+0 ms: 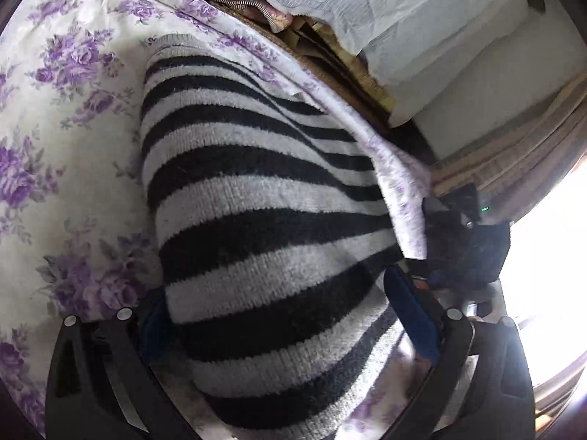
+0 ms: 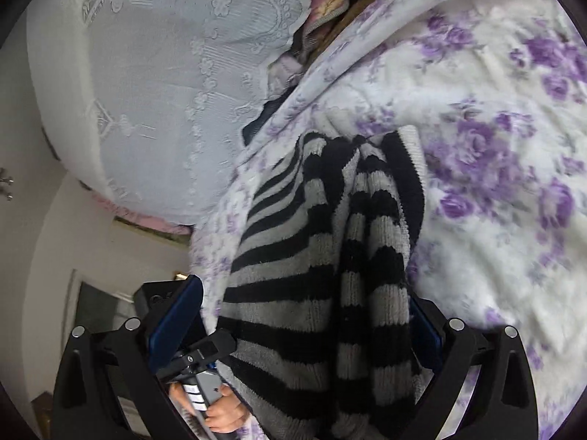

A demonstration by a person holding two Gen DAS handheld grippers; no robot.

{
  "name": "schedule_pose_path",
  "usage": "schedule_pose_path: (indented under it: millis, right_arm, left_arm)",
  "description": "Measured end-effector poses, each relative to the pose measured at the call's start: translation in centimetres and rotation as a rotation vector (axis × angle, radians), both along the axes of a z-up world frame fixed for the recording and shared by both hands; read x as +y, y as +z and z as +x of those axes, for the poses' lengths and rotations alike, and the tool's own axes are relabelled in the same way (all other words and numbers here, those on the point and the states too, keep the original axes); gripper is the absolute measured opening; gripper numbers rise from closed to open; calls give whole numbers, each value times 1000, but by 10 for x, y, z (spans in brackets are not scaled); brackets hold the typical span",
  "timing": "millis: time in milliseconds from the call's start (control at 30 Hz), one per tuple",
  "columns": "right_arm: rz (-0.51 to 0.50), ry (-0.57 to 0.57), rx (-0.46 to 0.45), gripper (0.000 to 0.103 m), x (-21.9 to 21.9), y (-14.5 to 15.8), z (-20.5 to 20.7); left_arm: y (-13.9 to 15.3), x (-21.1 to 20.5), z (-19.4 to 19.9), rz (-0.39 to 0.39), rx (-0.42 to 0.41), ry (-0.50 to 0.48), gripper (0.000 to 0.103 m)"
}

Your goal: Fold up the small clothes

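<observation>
While both grippers stand wide, the striped sweater (image 1: 256, 220) lies between their fingers, long axis running straight ahead. Left gripper (image 1: 290, 315) and right gripper (image 2: 304, 315) straddle it. Open floral bedsheet (image 1: 73, 91) lies beyond the left gripper's left finger.

Striped sweater (image 2: 323, 267) btwn right gripper (image 2: 297, 315) fingers, on floral sheet (image 2: 495, 154)

Left wrist view: very close, looking down along its fingers onto the striped sweater (image 1: 256, 220), which fills the centre; floral bedspread (image 1: 66, 128) from 7 to 11 o'clock, white lace cover (image 1: 367, 7) at 1 o'clock. Right wrist view: equally close, rolled sideways; sweater (image 2: 330, 275) at 6 o'clock, bedspread (image 2: 495, 165) at 3, lace cover (image 2: 165, 73) at 10. Both views share all three.
</observation>
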State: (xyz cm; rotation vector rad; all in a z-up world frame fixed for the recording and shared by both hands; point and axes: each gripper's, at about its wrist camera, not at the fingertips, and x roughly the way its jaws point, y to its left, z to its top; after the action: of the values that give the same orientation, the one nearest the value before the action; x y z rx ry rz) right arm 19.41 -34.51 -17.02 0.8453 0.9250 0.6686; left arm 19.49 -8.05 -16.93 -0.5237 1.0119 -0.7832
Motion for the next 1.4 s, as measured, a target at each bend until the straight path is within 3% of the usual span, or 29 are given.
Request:
schedule_pose_path:
  millis: [67,167,267,367,500,1033,1400]
  right_arm:
    - [15,7,28,99,-4,-8,5]
    - [77,8,14,99,-12,-11,3]
    - [77,-18,-61,99,-12,-9,-7]
    - [-57,-27,-148,99,5,-4,-17]
    - [-224,1,-186,100,25,-1,-17]
    - [-208,2,-237,99,19,-4,-20]
    - [-255,-18,-222,99,26,-4,-17]
  left_arm:
    - [-6,1,6,7,14,-8,98]
    - [-5,-10,3,100,-14,-32,98]
    - [-3,-17,-5,168,-62,-32,98]
    - [-3,-16,-10,165,-79,18,99]
    - [0,-21,-14,211,-100,24,99]
    - [1,-24,-18,244,-133,26,99]
    - [8,-37,-27,348,-218,41,99]
